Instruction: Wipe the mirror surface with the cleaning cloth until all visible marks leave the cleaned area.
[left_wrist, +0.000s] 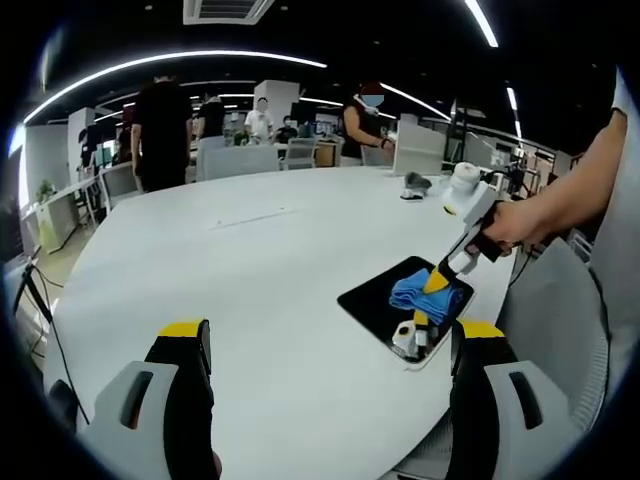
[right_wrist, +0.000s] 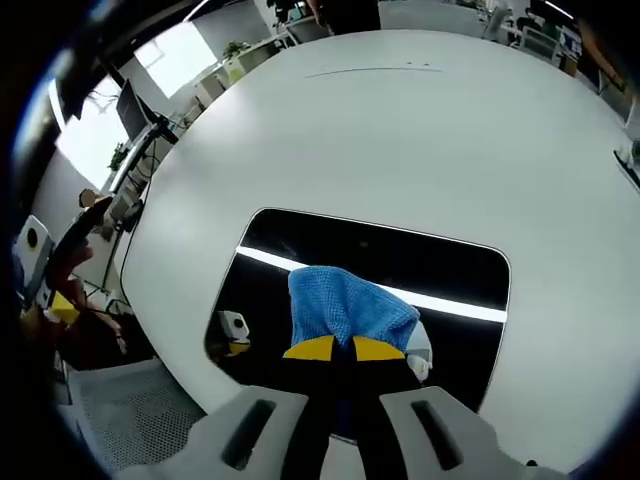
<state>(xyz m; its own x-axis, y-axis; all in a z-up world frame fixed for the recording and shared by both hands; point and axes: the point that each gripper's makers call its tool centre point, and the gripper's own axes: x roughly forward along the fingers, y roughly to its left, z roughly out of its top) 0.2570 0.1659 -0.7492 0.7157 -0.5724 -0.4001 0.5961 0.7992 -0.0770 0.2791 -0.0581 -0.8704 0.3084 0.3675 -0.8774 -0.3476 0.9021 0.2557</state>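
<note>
A dark rectangular mirror lies flat on the white table near its right edge. A blue cleaning cloth is pressed onto the mirror. My right gripper is shut on the cloth, its yellow-tipped jaws pinched together over it, held by a hand. My left gripper hangs open above the table's near part, well to the left of the mirror, with nothing between its jaws. The mirror reflects a bright ceiling light strip.
Several people stand or sit beyond the table's far edge, among chairs and desks. A small grey object rests on the far right of the table. A mesh chair sits below the near table edge.
</note>
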